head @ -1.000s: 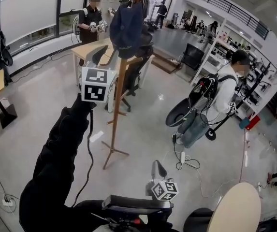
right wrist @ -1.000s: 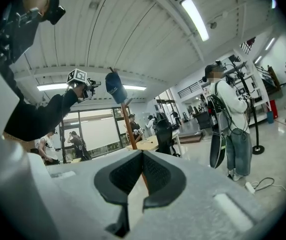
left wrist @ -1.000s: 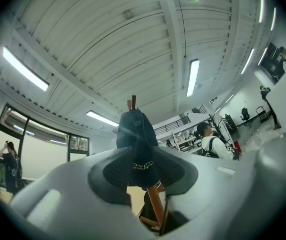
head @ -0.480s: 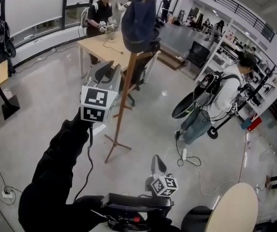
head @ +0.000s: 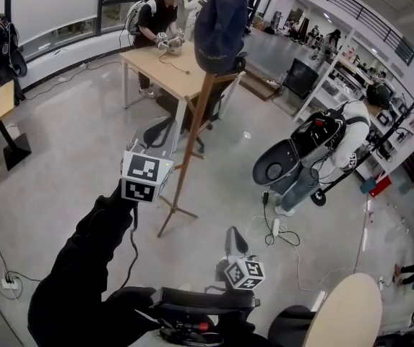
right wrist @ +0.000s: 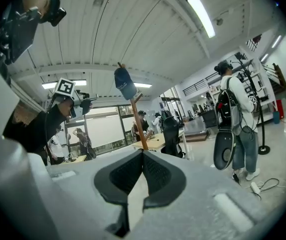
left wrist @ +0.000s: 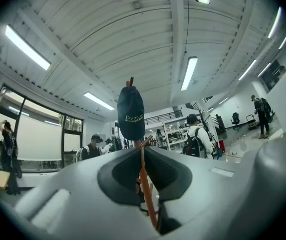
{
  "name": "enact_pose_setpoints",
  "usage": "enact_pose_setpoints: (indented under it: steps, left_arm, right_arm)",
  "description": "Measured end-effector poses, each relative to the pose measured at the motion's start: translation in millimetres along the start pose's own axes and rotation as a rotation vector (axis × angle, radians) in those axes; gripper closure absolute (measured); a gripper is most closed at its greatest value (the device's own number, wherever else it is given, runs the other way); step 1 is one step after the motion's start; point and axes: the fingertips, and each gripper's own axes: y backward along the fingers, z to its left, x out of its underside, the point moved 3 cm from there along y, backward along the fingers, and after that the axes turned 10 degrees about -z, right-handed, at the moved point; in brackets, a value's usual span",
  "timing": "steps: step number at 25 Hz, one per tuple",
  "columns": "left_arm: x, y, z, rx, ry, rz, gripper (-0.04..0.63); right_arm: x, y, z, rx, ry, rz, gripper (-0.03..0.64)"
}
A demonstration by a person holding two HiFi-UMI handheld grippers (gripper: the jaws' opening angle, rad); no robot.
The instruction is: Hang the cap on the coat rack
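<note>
The dark blue cap (head: 221, 31) hangs on top of the wooden coat rack (head: 192, 136), free of both grippers. My left gripper (head: 154, 130) is held up in front of the rack, below the cap and apart from it. Its jaws are closing to a thin slit with nothing between them. Through that slit I see the cap (left wrist: 131, 113) and the far pole (left wrist: 145, 184). My right gripper (head: 234, 241) stays low near my body, shut and empty. From there the cap (right wrist: 125, 84) and pole (right wrist: 139, 124) are distant.
Behind the rack stand a wooden table (head: 163, 67), a person (head: 165, 16) at it and a black chair (head: 196, 110). A person with a backpack (head: 337, 143) bends at the right. Cables (head: 275, 230) lie on the floor. A round table (head: 347, 313) is near right.
My left gripper has dropped and drawn back from the cap, which stays on the rack. The right gripper has hardly moved. The person at the right has bent further over.
</note>
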Motion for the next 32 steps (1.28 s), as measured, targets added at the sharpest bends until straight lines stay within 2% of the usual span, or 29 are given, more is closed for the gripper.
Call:
enact_pose_setpoints:
  steps: [6, 11, 21, 32]
  left_arm:
    - [29.9, 21.3, -13.7, 0.031, 0.001, 0.058, 0.583]
    - [54.2, 45.5, -10.9, 0.024, -0.011, 0.104, 0.592]
    - [93.5, 85.0, -21.1, 0.054, 0.097, 0.169, 0.592]
    - [118.5, 111.9, -33.9, 0.134, 0.103, 0.210, 0.592]
  right_arm:
    - [1.6, -3.5, 10.8, -0.014, -0.002, 0.004, 0.614]
    - [5.8, -7.5, 22.6, -0.020, -0.014, 0.004, 0.614]
    - [8.8, -12.8, 40.4, -0.026, -0.018, -0.008, 0.614]
    - [9.7, -8.1, 57.7, -0.007, -0.007, -0.019, 0.614]
